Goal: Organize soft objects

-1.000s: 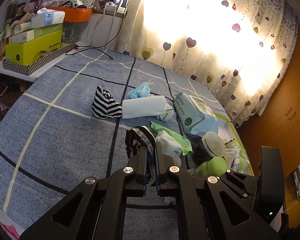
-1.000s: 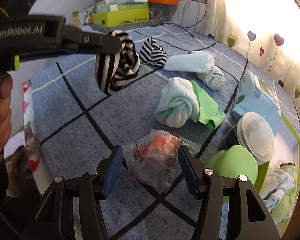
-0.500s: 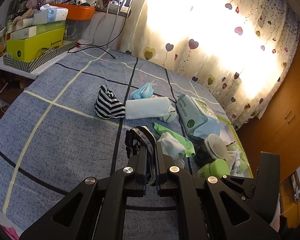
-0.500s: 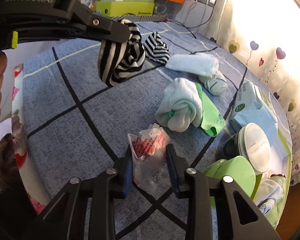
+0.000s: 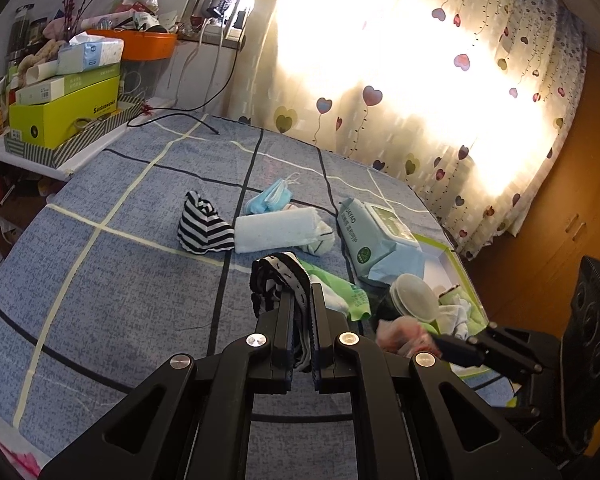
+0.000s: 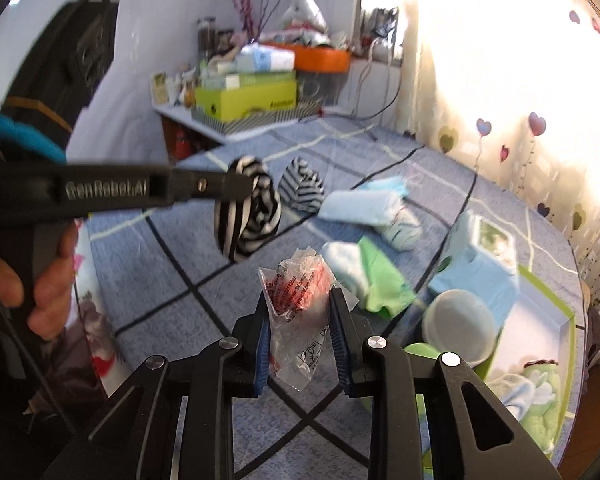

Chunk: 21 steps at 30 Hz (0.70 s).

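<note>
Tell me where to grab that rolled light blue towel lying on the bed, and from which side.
Grip the rolled light blue towel across its middle, coming down from above with the fingers spanning its short width. It lies flat as a long roll, and a striped sock and other clutter crowd its ends, so the top looks clearest.

The left hand-held gripper (image 6: 236, 184) reads "GenRobot.AI" along its side. The clear packet (image 6: 296, 304) carries small print, only "3M.com" legible. The wipes pack (image 5: 374, 236) shows "UAYAO".

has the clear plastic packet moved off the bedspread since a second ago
Yes. The clear plastic packet, pinched in the right claw, has risen off the blue bedspread, where it lay before.
</note>
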Each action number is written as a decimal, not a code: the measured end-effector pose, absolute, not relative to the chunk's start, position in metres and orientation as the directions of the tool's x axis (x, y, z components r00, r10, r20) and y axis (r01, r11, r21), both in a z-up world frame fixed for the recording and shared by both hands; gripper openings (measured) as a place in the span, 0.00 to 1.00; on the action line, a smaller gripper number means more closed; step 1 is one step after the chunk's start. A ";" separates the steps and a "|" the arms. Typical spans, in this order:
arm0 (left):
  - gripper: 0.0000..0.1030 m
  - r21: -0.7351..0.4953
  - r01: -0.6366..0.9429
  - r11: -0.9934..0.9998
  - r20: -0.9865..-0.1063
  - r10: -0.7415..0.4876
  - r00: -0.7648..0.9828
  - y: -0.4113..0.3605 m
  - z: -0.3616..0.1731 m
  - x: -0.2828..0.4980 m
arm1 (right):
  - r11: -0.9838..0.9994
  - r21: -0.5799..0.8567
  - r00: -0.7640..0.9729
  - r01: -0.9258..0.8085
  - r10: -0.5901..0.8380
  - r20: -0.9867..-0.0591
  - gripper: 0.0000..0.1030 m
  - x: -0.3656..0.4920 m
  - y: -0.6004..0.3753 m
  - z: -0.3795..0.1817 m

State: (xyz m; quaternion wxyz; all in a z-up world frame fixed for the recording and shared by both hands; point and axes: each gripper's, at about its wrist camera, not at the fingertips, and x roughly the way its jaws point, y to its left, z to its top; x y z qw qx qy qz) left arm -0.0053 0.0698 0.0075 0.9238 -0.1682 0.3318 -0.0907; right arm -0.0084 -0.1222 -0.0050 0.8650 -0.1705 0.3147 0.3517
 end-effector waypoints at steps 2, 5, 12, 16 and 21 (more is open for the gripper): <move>0.06 -0.364 0.066 0.929 -0.580 -0.282 0.765 0.065 0.011 -0.004 | 0.705 -0.069 0.569 -0.706 0.506 -0.648 0.24 -0.009 -0.129 0.002; 0.06 -0.357 0.083 0.931 -0.574 -0.288 0.766 0.057 0.017 -0.002 | 0.722 -0.062 0.590 -0.689 0.509 -0.627 0.24 -0.008 -0.141 0.011; 0.06 -0.333 0.134 0.933 -0.567 -0.312 0.762 0.032 0.028 0.008 | 0.769 -0.049 0.636 -0.638 0.490 -0.596 0.24 0.001 -0.170 0.024; 0.06 -0.319 0.169 0.933 -0.566 -0.330 0.755 0.014 0.034 0.015 | 0.795 -0.040 0.661 -0.605 0.473 -0.583 0.24 0.006 -0.187 0.028; 0.06 -0.311 0.213 0.926 -0.567 -0.361 0.740 -0.007 0.040 0.023 | 0.828 -0.026 0.686 -0.560 0.446 -0.575 0.24 0.014 -0.211 0.030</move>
